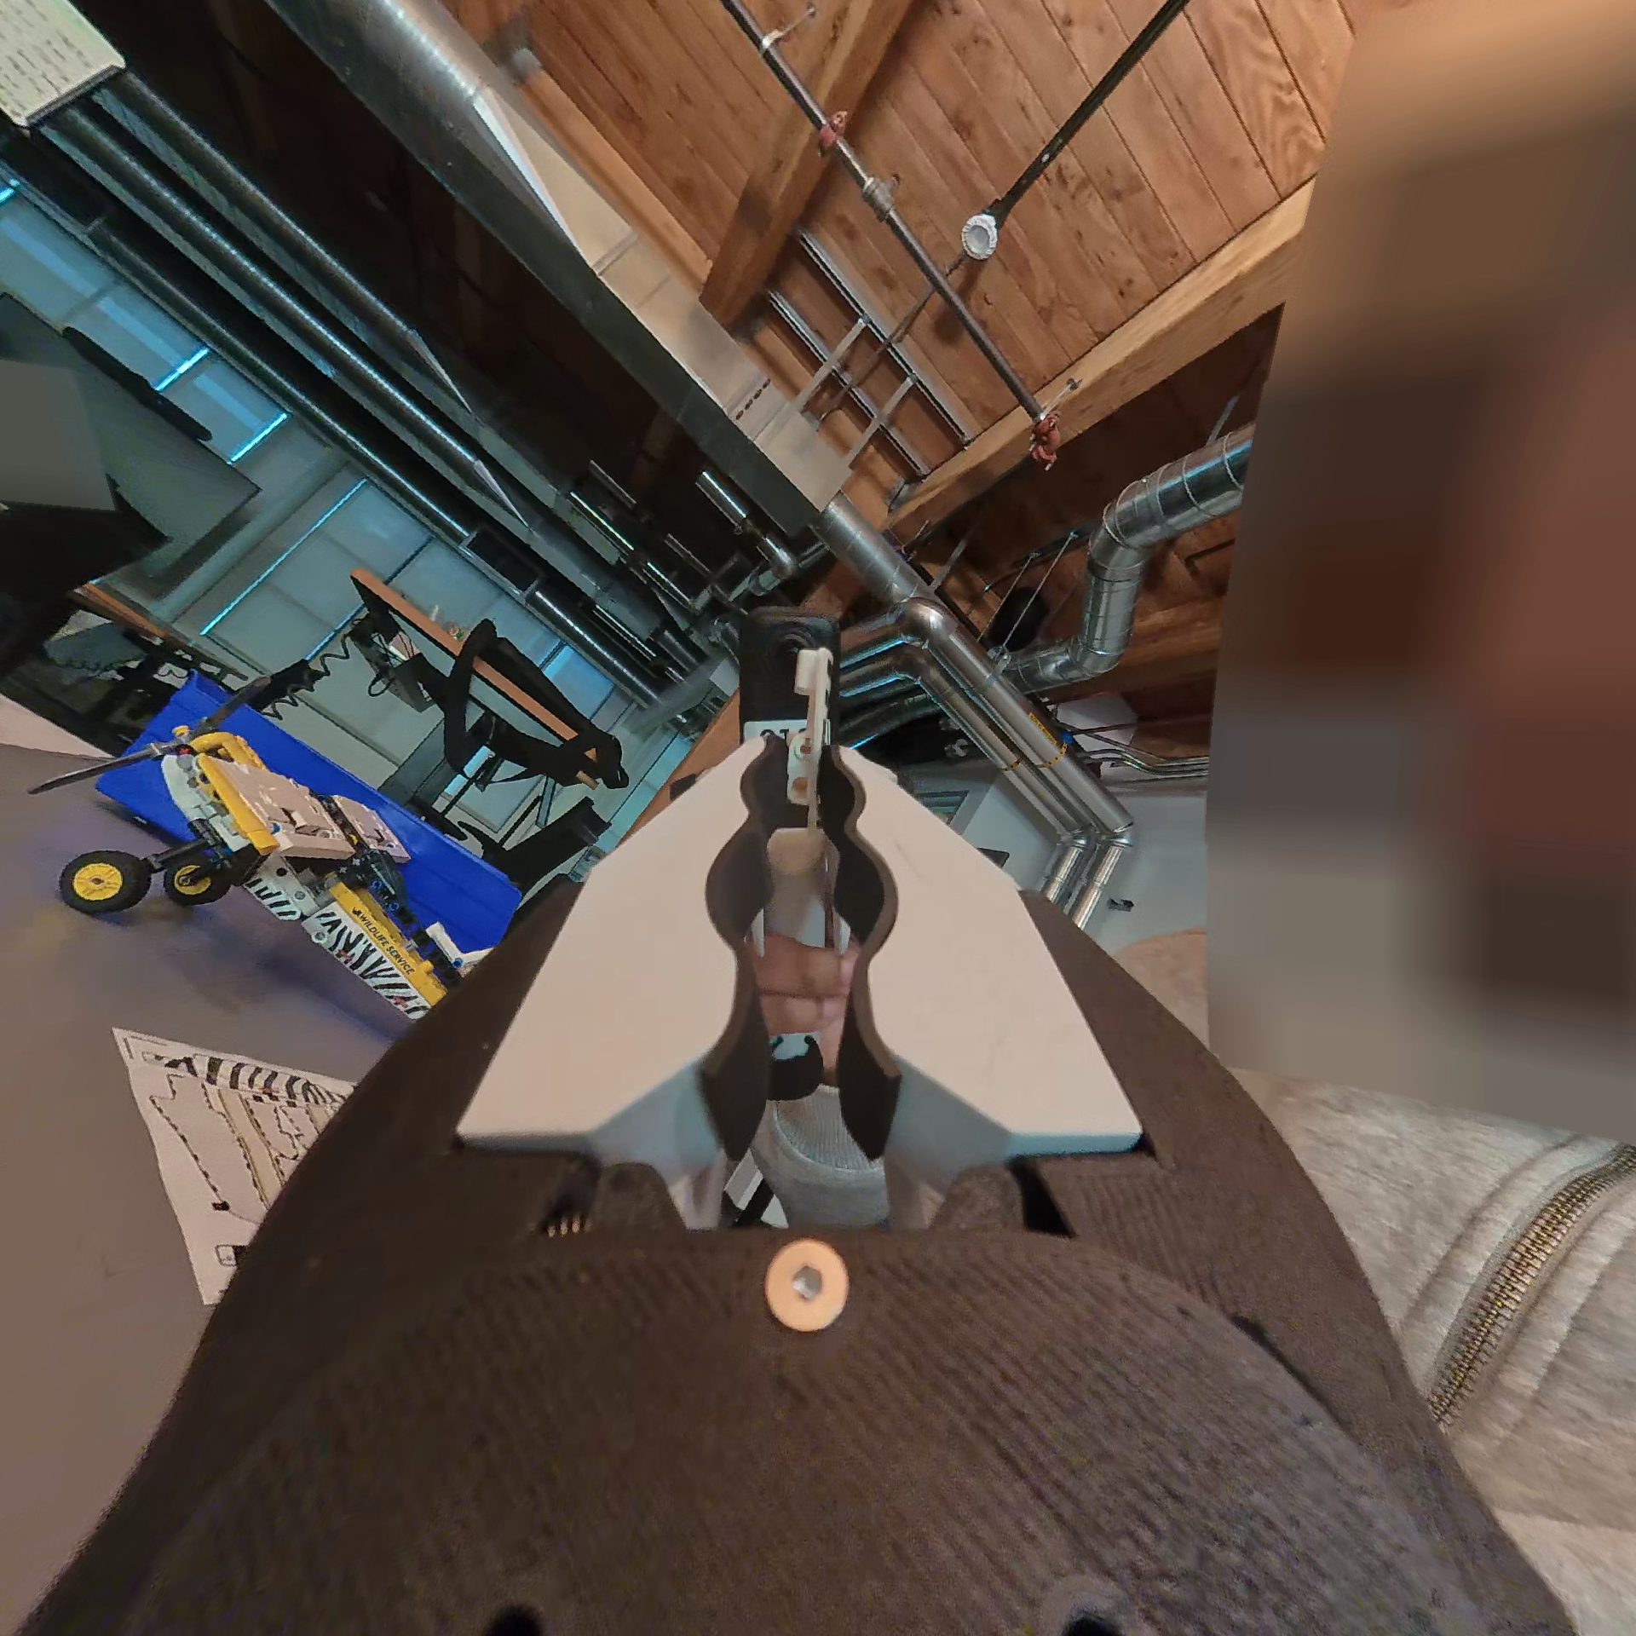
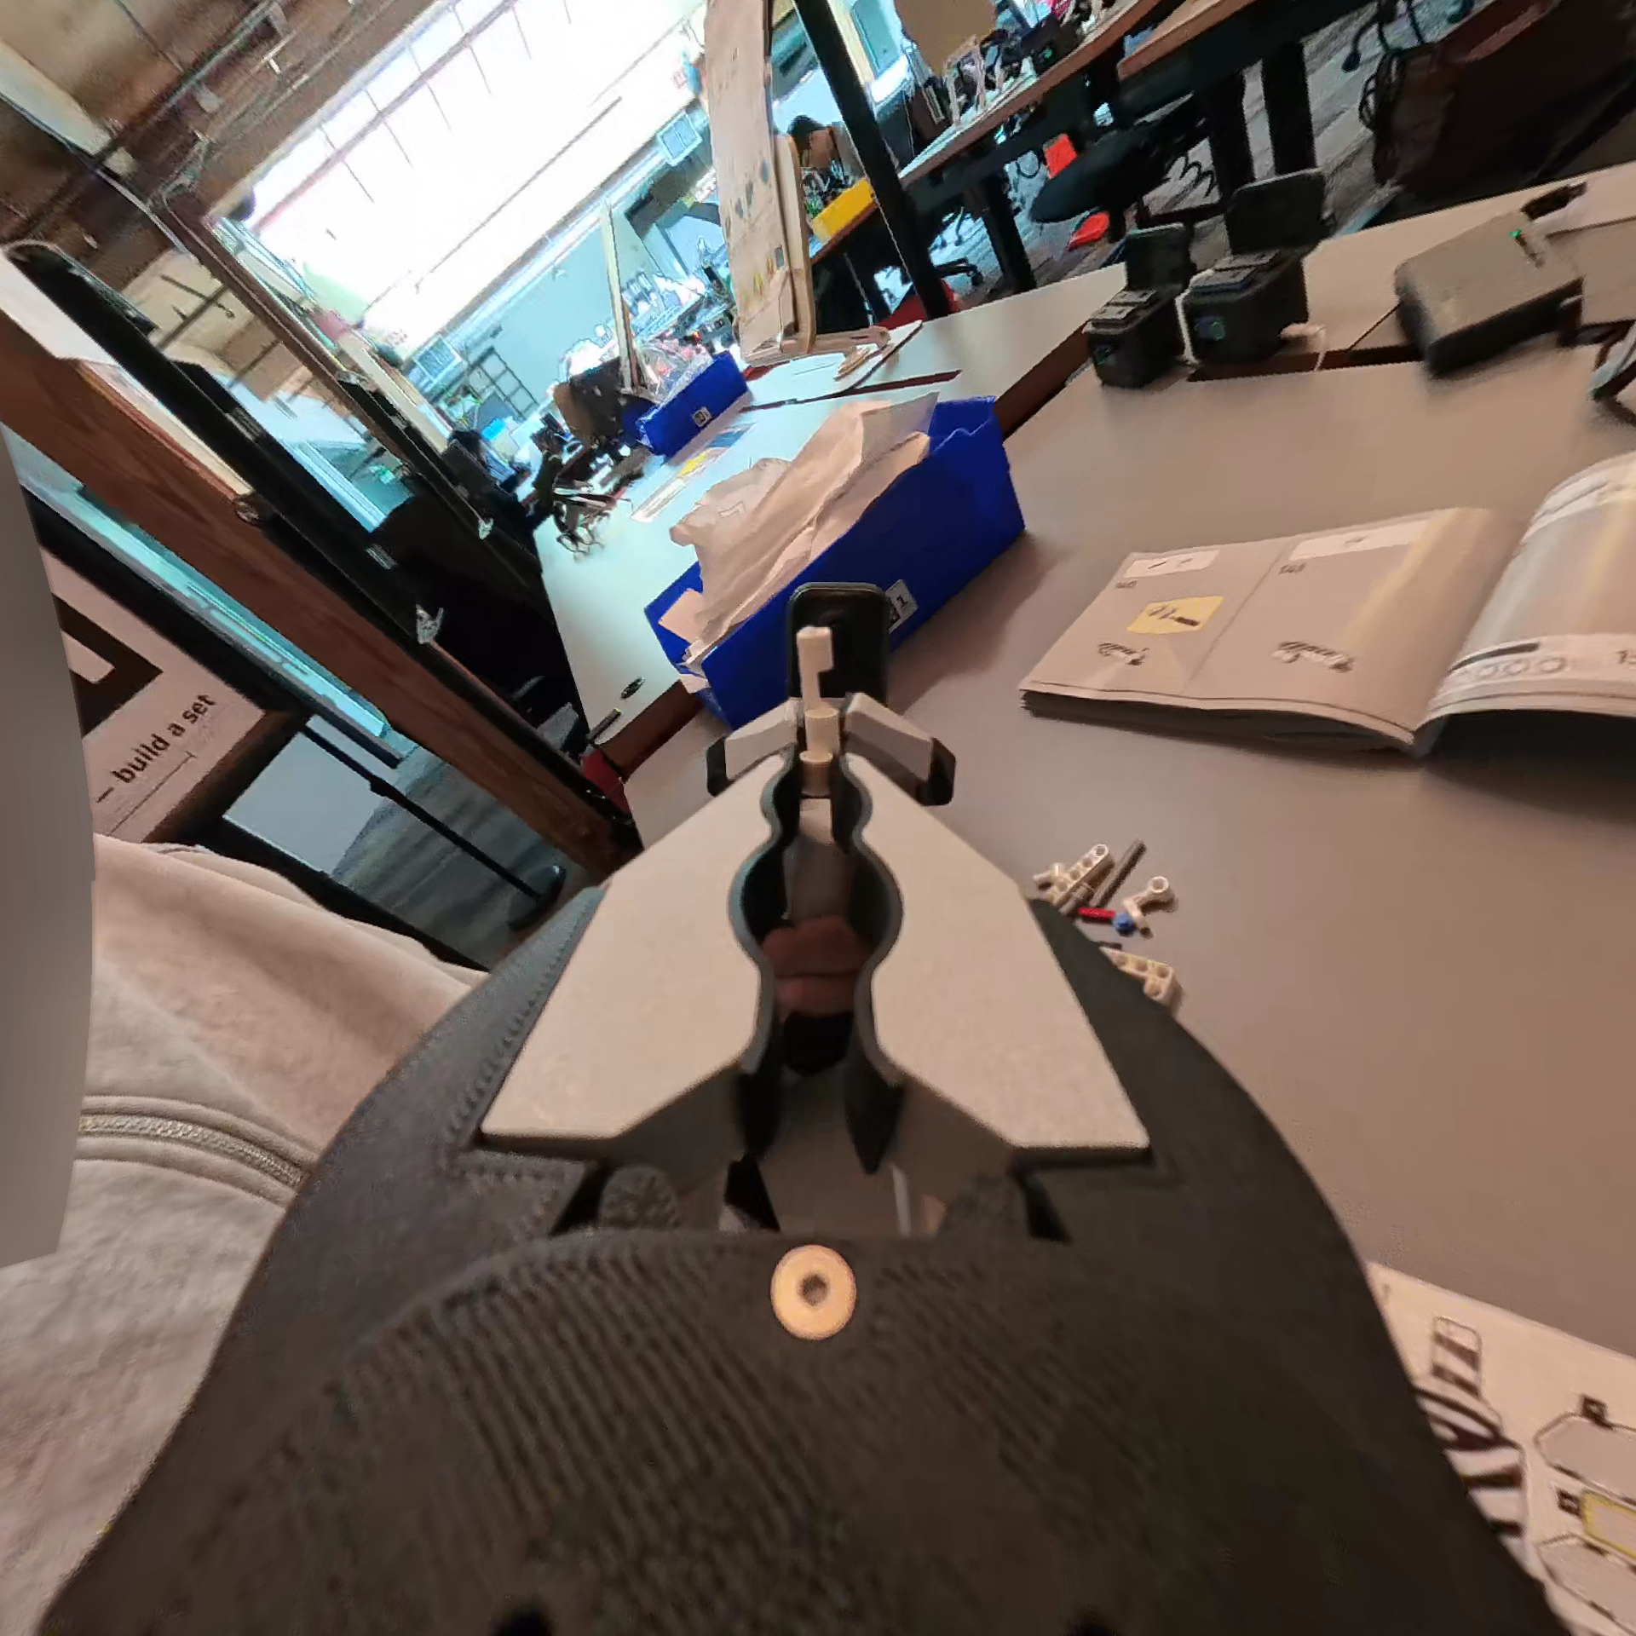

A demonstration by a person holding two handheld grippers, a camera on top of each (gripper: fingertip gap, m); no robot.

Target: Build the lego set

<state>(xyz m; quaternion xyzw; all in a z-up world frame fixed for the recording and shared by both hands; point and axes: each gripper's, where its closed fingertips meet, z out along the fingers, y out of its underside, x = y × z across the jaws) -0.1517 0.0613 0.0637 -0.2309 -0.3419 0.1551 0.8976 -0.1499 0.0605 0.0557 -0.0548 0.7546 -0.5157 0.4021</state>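
Note:
My left gripper (image 1: 807, 768) and my right gripper (image 2: 819, 779) are held tip to tip in the air, both tilted upward. Each is shut on a small white lego piece (image 1: 813, 708), which also shows in the right wrist view (image 2: 814, 682). The right wrist view shows the left gripper's grey fingertips (image 2: 890, 739) just beyond my own. A partly built yellow, white and zebra-striped lego vehicle (image 1: 266, 832) with yellow wheels lies on the grey table (image 2: 1328, 929). Several small loose lego parts (image 2: 1107, 894) lie on the table to the right of the right gripper.
A blue bin (image 2: 885, 540) holding white bags stands behind the grippers; the model lies against it (image 1: 443, 859). An open instruction booklet (image 2: 1284, 620) lies at the right. A sticker sheet (image 1: 230, 1142) lies near me. Black devices (image 2: 1195, 310) stand at the back. A person's grey sleeve (image 2: 221, 1062) is close.

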